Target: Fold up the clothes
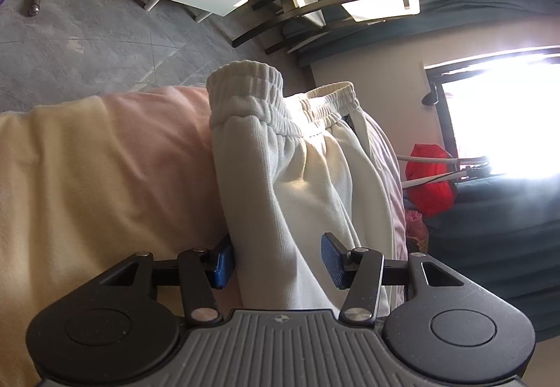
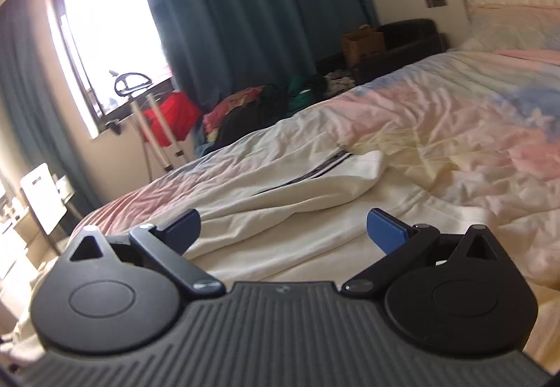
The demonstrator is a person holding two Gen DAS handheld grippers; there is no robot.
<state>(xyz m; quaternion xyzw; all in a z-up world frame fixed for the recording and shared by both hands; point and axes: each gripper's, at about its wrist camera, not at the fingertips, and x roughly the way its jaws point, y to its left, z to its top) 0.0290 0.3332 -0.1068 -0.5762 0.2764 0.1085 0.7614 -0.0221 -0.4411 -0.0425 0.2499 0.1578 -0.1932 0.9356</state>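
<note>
On my left wrist feed the left gripper [image 1: 276,261] has its jaws spread apart, one blue pad on either side of a fold of the white sweatpants [image 1: 301,177]; the left-hand pad sits just against the cloth and the right-hand pad stands clear of it, so nothing is pinched. The pants lie bunched on the bed [image 1: 87,159], on its pink and cream sheet, with the elastic waistband [image 1: 245,82] at the far end, close to the bed's edge, beyond which I see the grey floor [image 1: 87,30]. On my right wrist feed the right gripper [image 2: 283,229] is also released, jaws wide, hovering low over the same white garment [image 2: 297,191], which here lies spread and rumpled across the near part of the bed [image 2: 455,114]; a dark stripe [image 2: 315,170] runs along one fold. I cannot tell whether the pads touch the fabric. Past the bed's far edge, a heap of coloured clothes [image 2: 259,103] sits under the teal curtains [image 2: 245,2], beside the bright window [image 2: 105,19].
</note>
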